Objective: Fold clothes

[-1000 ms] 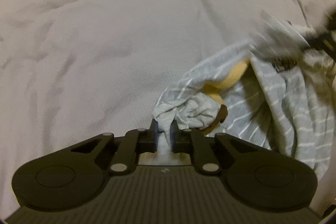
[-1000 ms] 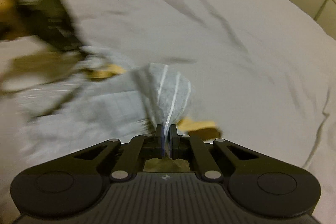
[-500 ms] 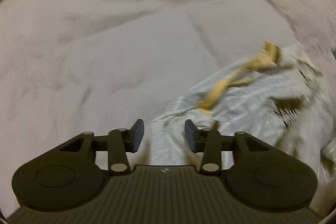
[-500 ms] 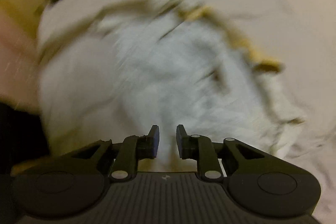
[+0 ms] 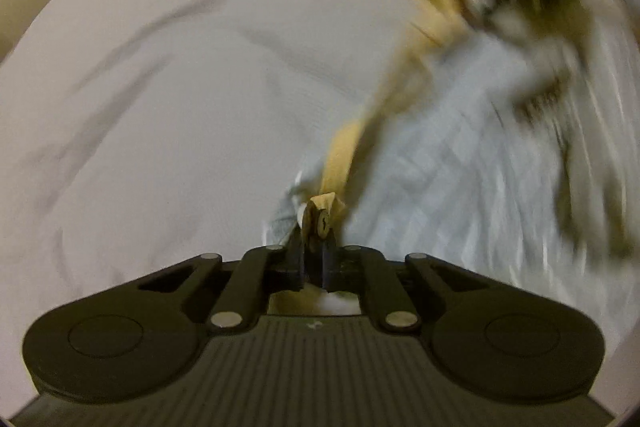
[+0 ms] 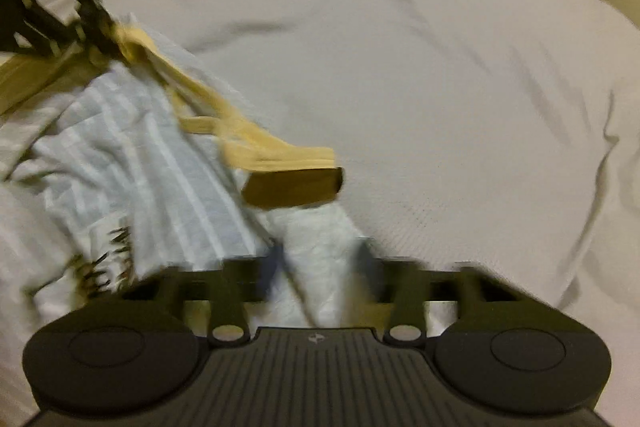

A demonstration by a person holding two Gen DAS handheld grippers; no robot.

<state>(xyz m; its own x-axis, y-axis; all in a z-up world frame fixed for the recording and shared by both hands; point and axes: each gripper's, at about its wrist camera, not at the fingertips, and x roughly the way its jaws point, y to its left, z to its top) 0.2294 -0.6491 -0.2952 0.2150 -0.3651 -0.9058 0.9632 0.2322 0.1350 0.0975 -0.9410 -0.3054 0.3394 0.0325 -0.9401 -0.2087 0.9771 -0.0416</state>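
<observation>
Left claw (image 5: pixel 314 247), black, two-fingered: jaws are standing closed, pinching the mustard-yellow waistband (image 5: pixel 340 155) of a pale grey garment with thin white stripes (image 5: pixel 440 179); the band is running from between the fingertips away up and to the right of this claw, toward a dark, blurred shape at the upper right that cannot be made out clearly. Striped cloth is spreading to the right of the left claw, heavily blurred. Right claw (image 6: pixel 320 267), black, same pattern: jaws are standing apart, with a fold of the garment's pale cloth lying in the gap between them; whether either finger is touching the cloth cannot be told through the blur. In the right wrist view the striped garment (image 6: pixel 152 167) is lying crumpled ahead and to the left of the right claw, its yellow waistband (image 6: pixel 256 143) stretching from just ahead of the claw up to the far left, where the left claw (image 6: pixel 92 23) is gripping it. A small dark printed mark on the fabric is showing to the left of the right claw. White, creased bed sheet (image 6: pixel 440 67) is lying under everything, extending ahead and to the right of the right claw and to the left of the left claw (image 5: pixel 160 107).
</observation>
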